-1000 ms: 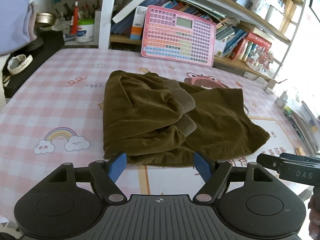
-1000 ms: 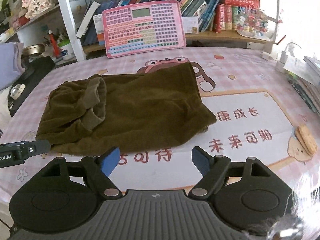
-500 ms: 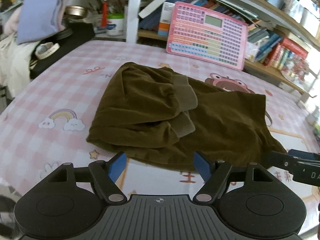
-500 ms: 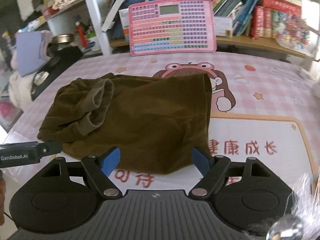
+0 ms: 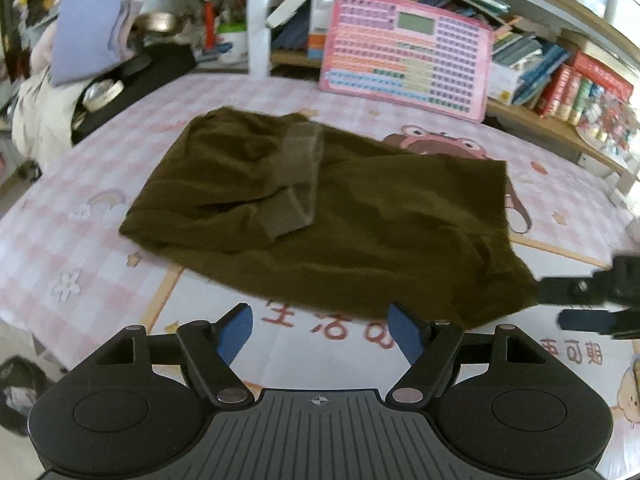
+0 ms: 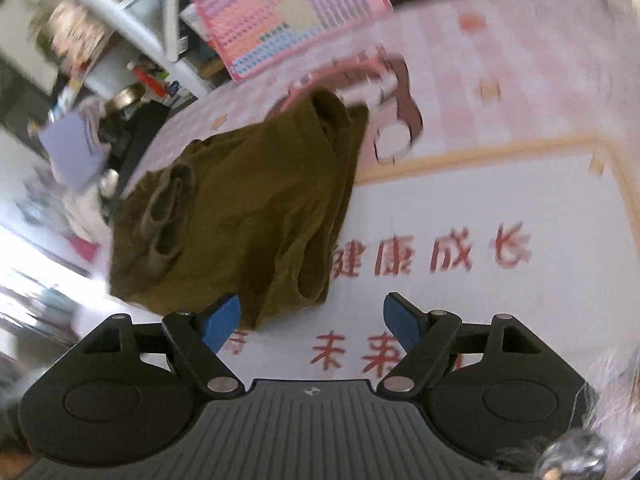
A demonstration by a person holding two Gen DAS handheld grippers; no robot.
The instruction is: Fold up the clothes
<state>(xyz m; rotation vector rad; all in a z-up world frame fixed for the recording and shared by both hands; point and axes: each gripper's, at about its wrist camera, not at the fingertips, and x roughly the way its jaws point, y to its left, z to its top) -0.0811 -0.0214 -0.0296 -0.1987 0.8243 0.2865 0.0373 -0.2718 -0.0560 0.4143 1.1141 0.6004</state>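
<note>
- Nearest us, at the bottom of each wrist view, our left tongs point(image 5: 320, 326) and right tongs point(image 6: 312, 320) both stand spread, blue pads wide apart and pinching nothing.
- Just beyond the pads lies the olive-brown garment point(image 5: 328, 216), mid-frame on the worktop point(image 5: 80, 248). It is already doubled over, two ribbed cuffs point(image 5: 298, 178) resting on top left of centre.
- We judge it soft, light and limp, velvety rather than slippery. It will sag and bunch, so we would take it by a near corner or the layered edge point(image 6: 316, 272), pinching through all layers.
- The right view is blurred by motion.
- Large red Chinese characters point(image 6: 432, 252) printed on the worktop cover read roughly "健康成长" in the right view; the lower row is partly hidden.
- Farthest, upper centre, a pink keypad board point(image 5: 408, 60) leans against the bookshelf point(image 5: 560, 80); its print is too small to read.
</note>
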